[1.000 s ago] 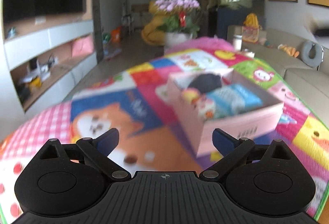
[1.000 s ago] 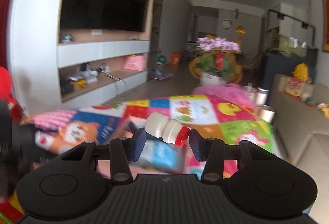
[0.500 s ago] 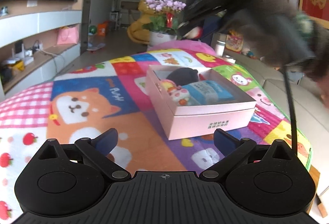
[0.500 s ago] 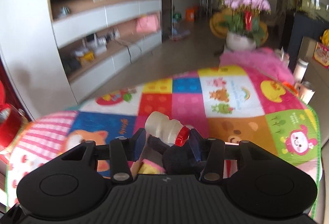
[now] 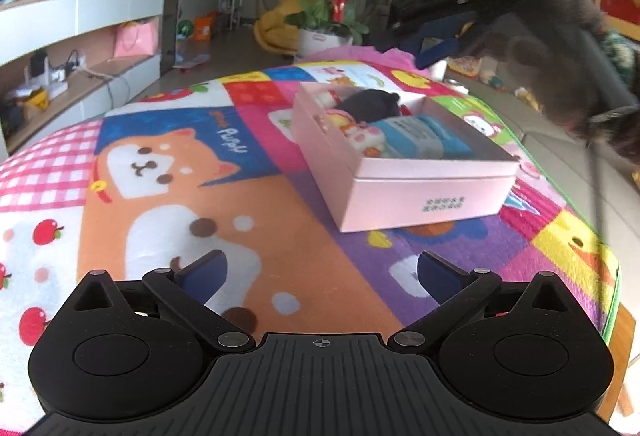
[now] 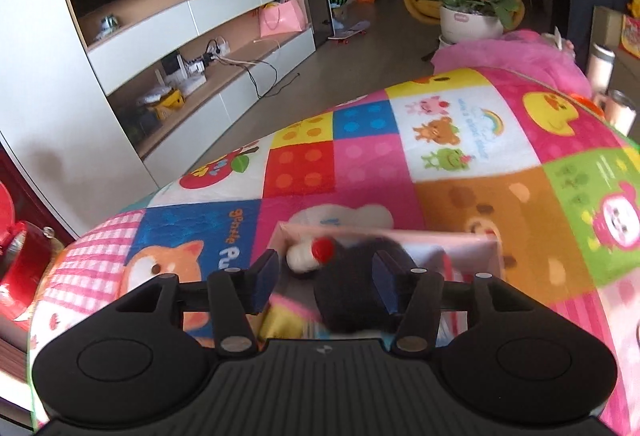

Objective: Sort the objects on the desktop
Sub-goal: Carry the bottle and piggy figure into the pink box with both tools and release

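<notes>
Nearly sorted. Left gripper (image 5: 320,272): jaws wide apart, nothing between, tilted down over bare patchwork mat (image 5: 168,196); pink box (image 5: 400,172) ahead and right of the jaws, already filled. Right gripper (image 6: 325,282): jaws just opened, small white bottle (image 6: 306,256) released, lying free in the box ahead, beside black plush (image 6: 360,288). No loose items visible.

Ahead of the left gripper (image 5: 320,272), matt black ribbed plastic with blue pads, the box (image 5: 424,192) looks like smooth pink card with a faint sheen. Under it the mat (image 5: 240,220) is soft printed cloth. Beyond the right gripper (image 6: 325,276), the bottle (image 6: 306,256) is smooth white plastic, red-capped, beside a fuzzy black toy (image 6: 356,288).
</notes>
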Available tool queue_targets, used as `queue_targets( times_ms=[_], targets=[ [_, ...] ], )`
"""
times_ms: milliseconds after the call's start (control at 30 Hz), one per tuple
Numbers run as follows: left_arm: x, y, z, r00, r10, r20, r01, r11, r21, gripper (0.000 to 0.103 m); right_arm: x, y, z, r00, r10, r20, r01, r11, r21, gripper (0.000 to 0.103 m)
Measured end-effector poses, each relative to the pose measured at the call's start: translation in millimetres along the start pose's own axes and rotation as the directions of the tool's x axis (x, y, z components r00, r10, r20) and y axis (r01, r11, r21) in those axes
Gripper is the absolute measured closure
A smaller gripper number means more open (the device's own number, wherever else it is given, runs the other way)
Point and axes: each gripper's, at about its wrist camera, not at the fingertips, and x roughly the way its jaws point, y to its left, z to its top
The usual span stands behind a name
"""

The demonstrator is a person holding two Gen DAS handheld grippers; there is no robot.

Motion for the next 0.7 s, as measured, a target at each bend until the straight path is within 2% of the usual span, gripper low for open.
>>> queue_targets(
  times_ms=[100,200,267,300,367,533,633,700],
  targets=[
    [-2,-6,-3,1.000,0.023,-0.012,-0.023,1.000,0.007,0.000,-34,-13,-25,0.999,0.028,0.028,-0.030,0.998,0.047,0.038],
    [-9,-8,-7,0.998,0.055,-0.008,-0.055,0.998,-0.018,0.000,-70,-16,-64,0.997,0.033,0.076,-0.037,0.998,0.056,0.026],
    [-13,-10,-11,0.996,0.083,0.011,-0.083,0.996,-0.023,0.000,-92,-14,-97,0.994,0.007,0.113,-0.012,0.999,0.050,0.007],
    [-16,-12,-14,0.994,0.103,0.021,-0.103,0.994,-0.022,0.000,-100,-13,-111,0.992,-0.009,0.128,0.002,0.999,0.049,0.001],
    [-18,-16,-17,0.991,0.130,0.028,-0.130,0.991,-0.014,0.000,-114,-10,-147,0.984,-0.056,0.168,0.049,0.998,0.045,0.000],
    [-8,-25,-22,0.987,0.159,0.024,-0.159,0.987,-0.009,0.000,-106,-1,-212,0.973,-0.163,0.161,0.162,0.987,0.021,0.000],
    [3,-29,-22,0.983,0.180,0.027,-0.180,0.984,-0.012,0.000,-84,0,-228,0.966,-0.225,0.123,0.228,0.974,-0.004,0.000],
    [12,-30,-20,0.978,0.205,0.032,-0.204,0.979,-0.016,0.000,-67,-1,-226,0.971,-0.223,0.082,0.226,0.974,-0.029,0.000]
  ],
)
